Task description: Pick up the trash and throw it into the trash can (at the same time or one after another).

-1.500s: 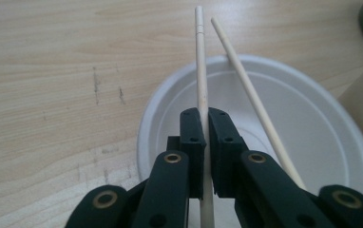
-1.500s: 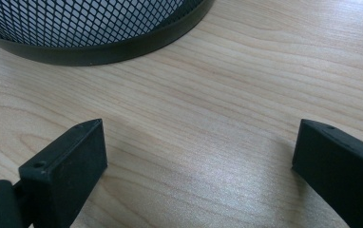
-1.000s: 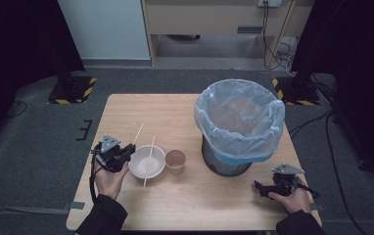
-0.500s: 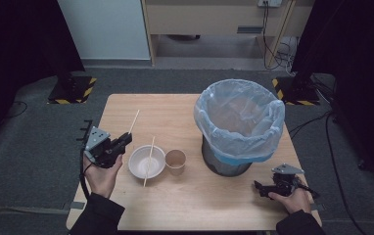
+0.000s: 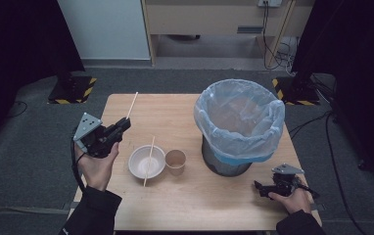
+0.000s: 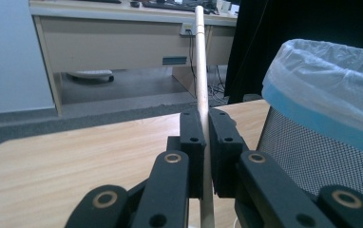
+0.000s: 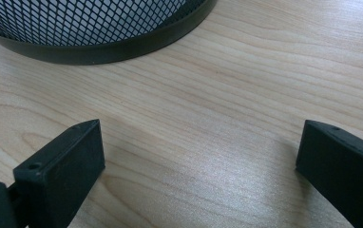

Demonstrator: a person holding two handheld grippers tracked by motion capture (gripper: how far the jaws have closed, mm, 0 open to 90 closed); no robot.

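From above, the left claw (image 5: pixel 122 125) is gripping one chopstick (image 5: pixel 132 105) and lifting it over the worktop (image 5: pixel 175 200), left of the bin (image 5: pixel 239 128); a second chopstick (image 5: pixel 149 155) is lying across the bowl (image 5: pixel 138 164) beside the cup (image 5: pixel 175 161). The left gripper view is showing both jaws clamped on the stick (image 6: pixel 200 61). The right gripper view is showing the right claw (image 7: pixel 198 166) gaping wide, holding nothing, near the bin's base (image 7: pixel 122 47). Likely next: carrying the stick over the bin's rim and letting go.
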